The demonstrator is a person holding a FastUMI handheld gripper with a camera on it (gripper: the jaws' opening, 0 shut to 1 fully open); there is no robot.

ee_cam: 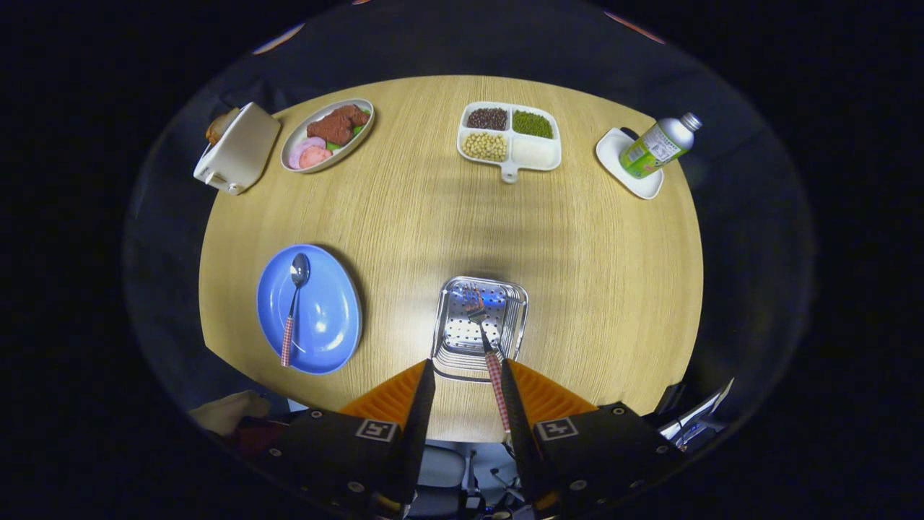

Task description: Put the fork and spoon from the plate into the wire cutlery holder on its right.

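A steel wire cutlery holder (446,290) sits on the round wooden table just ahead of my fingers. The fork (494,379), with a red checked handle, rests with its tines inside the holder. Its handle sticks back out along the inner side of my right finger. My gripper (467,365) is open, with a wide gap between the fingers, and only the right one is near the handle. To the left of the holder lies a blue plate (328,321). On it lies the spoon (291,312), bowl pointing away and red checked handle toward me.
At the table's far side stand a white box-shaped container (238,148), an oval dish of food (328,133), and a white divided tray of beans (509,137). A green-labelled bottle (658,146) lies tilted on a small white dish (613,148).
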